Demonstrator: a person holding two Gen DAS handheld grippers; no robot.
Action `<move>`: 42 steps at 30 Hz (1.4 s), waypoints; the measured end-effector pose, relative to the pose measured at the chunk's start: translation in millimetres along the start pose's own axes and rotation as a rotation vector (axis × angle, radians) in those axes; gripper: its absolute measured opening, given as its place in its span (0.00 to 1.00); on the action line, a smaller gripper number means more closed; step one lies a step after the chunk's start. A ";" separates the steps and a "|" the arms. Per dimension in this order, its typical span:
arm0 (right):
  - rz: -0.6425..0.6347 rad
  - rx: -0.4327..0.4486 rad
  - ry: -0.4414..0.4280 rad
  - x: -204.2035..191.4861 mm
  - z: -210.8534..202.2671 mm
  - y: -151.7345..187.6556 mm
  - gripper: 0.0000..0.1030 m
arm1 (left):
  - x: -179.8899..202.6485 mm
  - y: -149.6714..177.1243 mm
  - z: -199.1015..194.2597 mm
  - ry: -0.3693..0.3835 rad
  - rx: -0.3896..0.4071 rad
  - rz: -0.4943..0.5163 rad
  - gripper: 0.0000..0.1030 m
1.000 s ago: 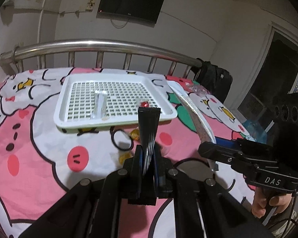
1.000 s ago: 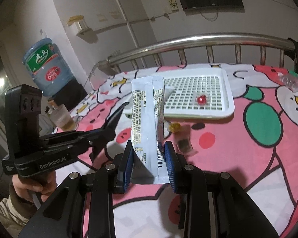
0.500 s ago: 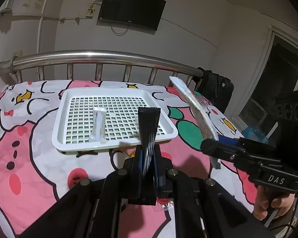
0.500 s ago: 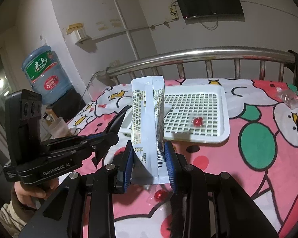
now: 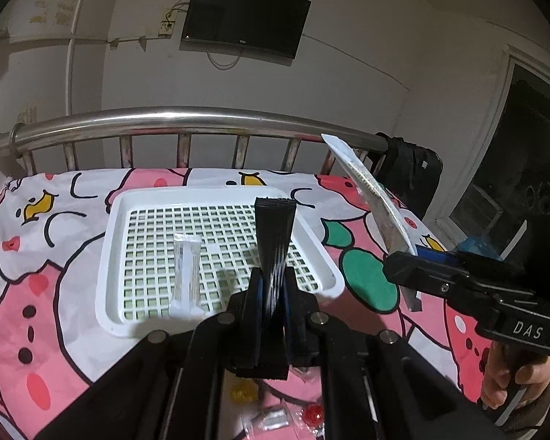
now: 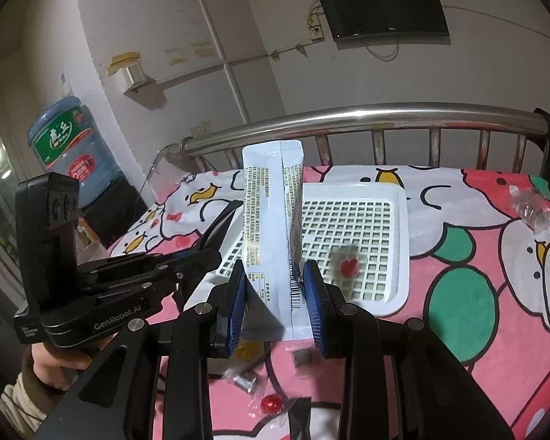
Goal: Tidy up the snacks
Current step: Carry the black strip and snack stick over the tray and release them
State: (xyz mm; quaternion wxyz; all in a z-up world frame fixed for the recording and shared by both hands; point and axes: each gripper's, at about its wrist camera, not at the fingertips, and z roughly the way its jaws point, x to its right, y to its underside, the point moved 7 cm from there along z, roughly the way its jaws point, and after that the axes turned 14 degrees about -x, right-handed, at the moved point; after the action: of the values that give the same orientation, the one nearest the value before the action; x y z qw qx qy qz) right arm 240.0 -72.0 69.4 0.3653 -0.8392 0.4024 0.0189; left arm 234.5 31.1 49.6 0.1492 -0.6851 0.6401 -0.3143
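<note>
Pale walls, wall-mounted television (image 5: 244,16), steel bed rail (image 5: 187,121), water bottle (image 6: 68,146), perhaps a dark doorway (image 5: 524,154).

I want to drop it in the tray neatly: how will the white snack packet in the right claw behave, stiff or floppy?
The white snack packet stands upright above the right claw, so it seems fairly stiff. In the left wrist view it bows slightly, so it probably flexes. Thin and flat, it looks light and should lie flat in the white tray.

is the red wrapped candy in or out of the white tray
In: the red wrapped candy lies on the white slotted plastic tray's grid floor, inside its raised rim.
</note>
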 end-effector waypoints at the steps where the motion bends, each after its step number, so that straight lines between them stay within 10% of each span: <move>1: -0.001 -0.002 0.004 0.8 1.1 -2.9 0.28 | -2.6 -3.6 0.7 -0.006 0.001 -0.004 0.11; 19: 0.068 -0.137 0.059 44.9 66.4 -48.8 0.28 | -61.4 -49.5 45.1 -0.068 -0.072 -0.104 0.11; 42: 0.166 -0.351 0.168 97.7 176.7 -49.4 0.28 | -126.8 -28.7 132.8 -0.144 -0.243 -0.247 0.11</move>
State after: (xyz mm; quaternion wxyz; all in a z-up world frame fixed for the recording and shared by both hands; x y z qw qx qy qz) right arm 386.4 -5.3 -62.3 0.1758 -0.8526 0.4897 0.0491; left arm 341.7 131.8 -64.0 0.0711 -0.7922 0.5719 -0.2006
